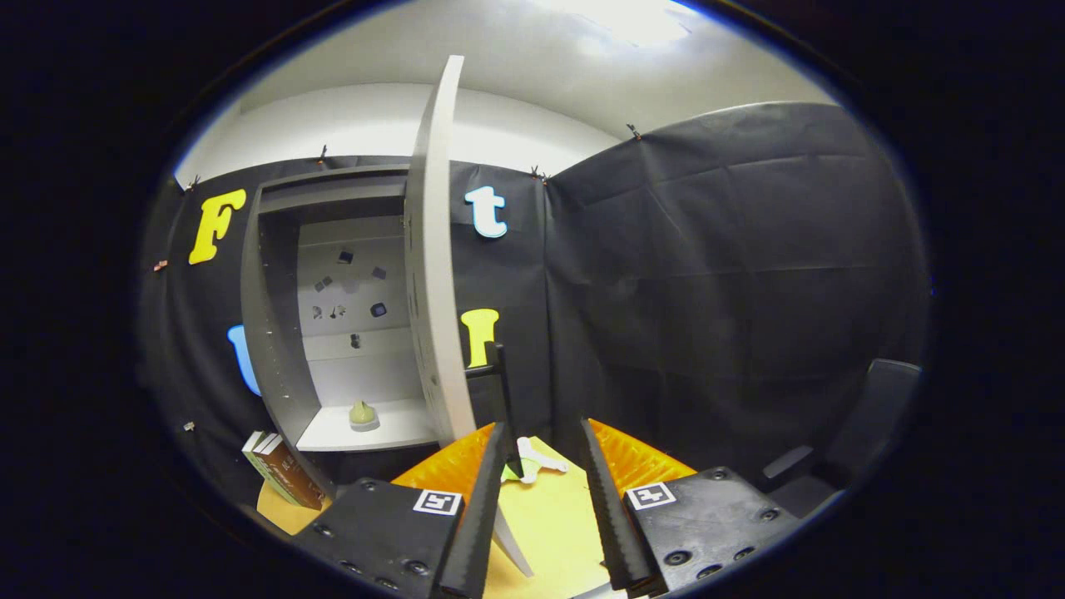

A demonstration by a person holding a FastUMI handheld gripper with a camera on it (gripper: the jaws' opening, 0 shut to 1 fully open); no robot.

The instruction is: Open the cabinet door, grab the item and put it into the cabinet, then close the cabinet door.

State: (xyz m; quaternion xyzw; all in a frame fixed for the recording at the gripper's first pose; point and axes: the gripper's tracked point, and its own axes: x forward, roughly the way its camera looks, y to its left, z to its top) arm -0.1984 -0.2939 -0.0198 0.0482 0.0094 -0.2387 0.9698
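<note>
My claw point(542, 499) is open, its two fingers spread with nothing between them but bare table point(545, 507) and a small white-and-green object point(532, 460) lying just ahead of the tips, toward 12 o'clock. I cannot tell what that object is.

The cabinet point(270, 333) stands at about 11 o'clock from the fingers, against the booth wall. Its door point(433, 274) is swung wide open and I see it nearly edge-on: a tall pale slab whose free edge points back toward me, running from high above down to just beside my left finger point(478, 516). The lower corner of that edge sits very close to the finger; I cannot tell whether they touch. A dark handle point(497, 374) sticks out from the door's right face, just ahead of the left fingertip.

The item point(363, 413), a small pale green thing, sits inside the cabinet on the lower shelf point(391, 428), near the middle, well clear of both side walls and of the shelf's front lip.

Books point(281, 470) lean at about 10 o'clock, below the cabinet's left wall. To the right of the door, from 1 to 3 o'clock, there is open room up to the black cloth, with a dark chair point(865, 416) at 3 o'clock.
</note>
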